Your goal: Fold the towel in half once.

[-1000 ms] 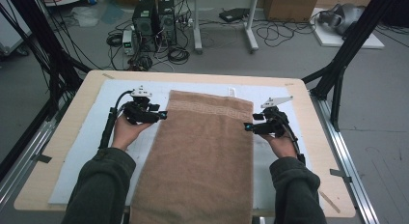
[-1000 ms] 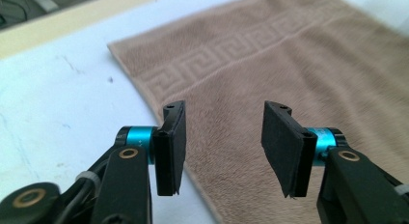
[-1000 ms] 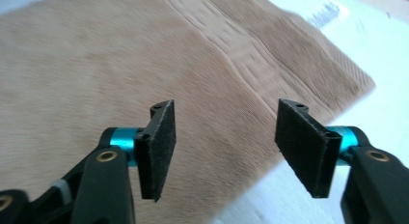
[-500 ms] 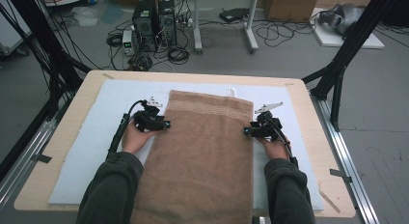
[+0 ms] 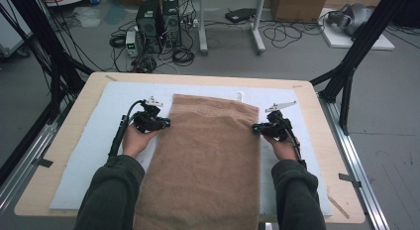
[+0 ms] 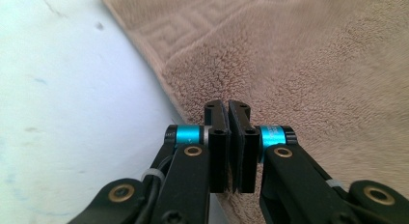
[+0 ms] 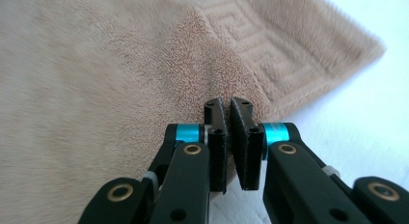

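Two grippers at towel (image 5: 208, 155) edges, jaws just closing. Left gripper (image 5: 166, 123) pinches towel's left edge, fabric between pads (image 6: 219, 132). Right gripper (image 5: 256, 127) pinches right edge, fabric bunched at pads (image 7: 241, 137). Towel flat on white mat (image 5: 89, 141), near end hangs over table (image 5: 59, 141) edge.
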`<state>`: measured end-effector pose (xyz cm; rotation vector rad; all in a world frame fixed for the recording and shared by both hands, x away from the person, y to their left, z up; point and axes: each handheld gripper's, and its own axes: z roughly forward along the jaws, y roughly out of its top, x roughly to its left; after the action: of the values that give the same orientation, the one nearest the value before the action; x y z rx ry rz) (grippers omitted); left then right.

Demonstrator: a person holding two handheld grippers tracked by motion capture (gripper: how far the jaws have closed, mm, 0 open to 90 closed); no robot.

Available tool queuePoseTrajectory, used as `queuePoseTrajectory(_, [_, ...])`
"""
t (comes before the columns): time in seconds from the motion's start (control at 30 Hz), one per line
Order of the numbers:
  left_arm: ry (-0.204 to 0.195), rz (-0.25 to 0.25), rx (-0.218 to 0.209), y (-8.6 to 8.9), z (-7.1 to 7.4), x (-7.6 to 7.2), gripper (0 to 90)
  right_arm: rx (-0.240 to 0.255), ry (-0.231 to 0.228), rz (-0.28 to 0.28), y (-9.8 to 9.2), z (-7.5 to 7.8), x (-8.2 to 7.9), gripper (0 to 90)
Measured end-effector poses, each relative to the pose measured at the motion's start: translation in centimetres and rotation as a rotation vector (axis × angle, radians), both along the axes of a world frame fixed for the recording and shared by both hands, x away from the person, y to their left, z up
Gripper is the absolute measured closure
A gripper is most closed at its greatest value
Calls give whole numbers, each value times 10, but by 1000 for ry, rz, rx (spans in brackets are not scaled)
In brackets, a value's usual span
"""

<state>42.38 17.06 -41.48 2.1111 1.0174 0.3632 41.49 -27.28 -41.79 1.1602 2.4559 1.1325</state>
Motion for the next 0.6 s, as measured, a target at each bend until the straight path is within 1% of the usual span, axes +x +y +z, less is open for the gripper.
queuePoseTrajectory(0.03, [-5, -1, -12, 4, 5, -2, 867, 11, -6, 7, 0, 4, 0, 856])
queuePoseTrajectory(0.07, [-5, -4, -19, 8, 9, -4, 867, 29, -13, 23, 2, 13, -1, 855])
queuePoseTrajectory(0.1, [-6, -7, -28, 11, 13, -7, 867, 34, -21, 36, 3, 19, -2, 855])
queuePoseTrajectory(0.17, [-17, -18, -30, 16, 21, -15, 867, 44, -32, 64, 6, 31, -6, 856])
queuePoseTrajectory(0.2, [-29, -29, -36, 18, 25, -20, 867, 52, -36, 73, 6, 36, -9, 856])
queuePoseTrajectory(0.27, [-65, -46, -66, 23, 31, -33, 867, 52, -35, 83, 6, 43, -17, 855])
queuePoseTrajectory(0.3, [-67, -52, -75, 25, 31, -40, 866, 50, -34, 91, 5, 46, -22, 855])
queuePoseTrajectory(0.37, [-66, -69, -87, 29, 29, -53, 866, 78, -38, 105, 3, 47, -33, 855])
queuePoseTrajectory(0.4, [-59, -83, -81, 30, 27, -60, 865, 78, -30, 119, 2, 47, -39, 854])
queuePoseTrajectory(0.43, [-64, -93, -78, 31, 24, -68, 865, 79, -27, 135, 2, 45, -44, 854])
queuePoseTrajectory(0.5, [-61, -122, -48, 31, 20, -82, 866, 64, -7, 163, 4, 40, -57, 854])
queuePoseTrajectory(0.53, [-76, -132, -41, 31, 17, -90, 865, 58, -1, 179, 5, 37, -64, 854])
queuePoseTrajectory(0.6, [-78, -152, -32, 31, 14, -102, 865, 44, 12, 205, 6, 29, -78, 853])
